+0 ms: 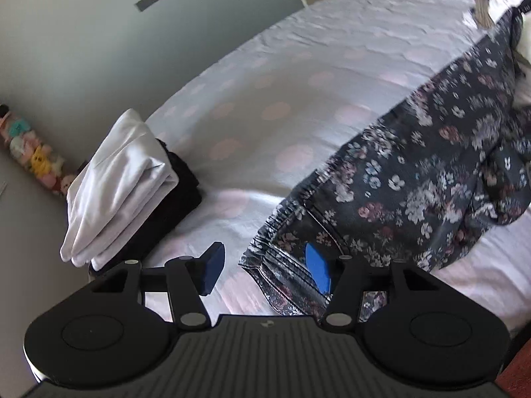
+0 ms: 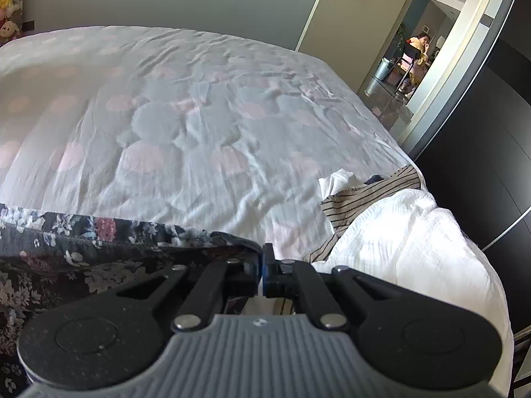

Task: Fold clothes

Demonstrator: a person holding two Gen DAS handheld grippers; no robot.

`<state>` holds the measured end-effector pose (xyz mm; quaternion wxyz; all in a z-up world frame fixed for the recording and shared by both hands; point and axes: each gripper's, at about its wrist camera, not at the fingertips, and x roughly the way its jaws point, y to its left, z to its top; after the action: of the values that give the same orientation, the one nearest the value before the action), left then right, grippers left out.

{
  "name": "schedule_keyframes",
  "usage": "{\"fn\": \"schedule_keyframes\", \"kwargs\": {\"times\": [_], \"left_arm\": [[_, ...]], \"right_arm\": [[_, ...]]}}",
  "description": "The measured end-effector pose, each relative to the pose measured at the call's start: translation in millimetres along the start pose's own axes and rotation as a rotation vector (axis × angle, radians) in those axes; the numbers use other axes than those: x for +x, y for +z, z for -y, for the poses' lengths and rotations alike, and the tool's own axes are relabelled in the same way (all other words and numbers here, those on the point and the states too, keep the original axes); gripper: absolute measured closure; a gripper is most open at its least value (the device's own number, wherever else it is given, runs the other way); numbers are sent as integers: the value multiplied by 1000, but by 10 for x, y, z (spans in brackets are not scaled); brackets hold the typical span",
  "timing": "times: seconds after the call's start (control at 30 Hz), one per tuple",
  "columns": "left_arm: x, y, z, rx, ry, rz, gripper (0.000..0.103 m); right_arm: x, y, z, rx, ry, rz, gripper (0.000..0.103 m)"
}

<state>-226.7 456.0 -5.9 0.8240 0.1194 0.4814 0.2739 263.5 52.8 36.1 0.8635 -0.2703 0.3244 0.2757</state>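
Both grippers sit along one floral garment [image 1: 431,172]: right gripper [image 2: 262,265] clenched on its edge, left gripper [image 1: 265,268] released, elastic waistband corner between its jaws

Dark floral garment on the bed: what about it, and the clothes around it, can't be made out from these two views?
- Dark floral garment: its type; the left view's right edge cuts it off.
- Right gripper: how much floral cloth it pinches; the closed fingers hide it.
- Black folded item: mostly hidden under the white folded cloth, left view.
- Striped beige fabric: partly buried under white crinkled cloth, right view.
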Motion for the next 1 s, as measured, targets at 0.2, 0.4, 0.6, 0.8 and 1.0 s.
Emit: {"fn": "schedule_keyframes", "kwargs": {"times": [0.2,0.4,0.6,0.8,1.0], "left_arm": [[617,182,-94,-60,-78,-69,37],[1479,190,-453,-383,-199,-192,32],[2014,-20,-546,-528,-259,-277,32],[1939,-141,-442,-608,-210,-206,70],[1277,-173,-517,-681,-54,-61,81]], "right_arm": [[135,-21,-46,-10,-3,-14,101],[296,9,-117,-44,-4,-30,101],[433,34,-131,-69,-7,-52,100],[572,15,-174,-88,-17,-85,100],[458,32,-192,-86,-25,-55,100]]}}
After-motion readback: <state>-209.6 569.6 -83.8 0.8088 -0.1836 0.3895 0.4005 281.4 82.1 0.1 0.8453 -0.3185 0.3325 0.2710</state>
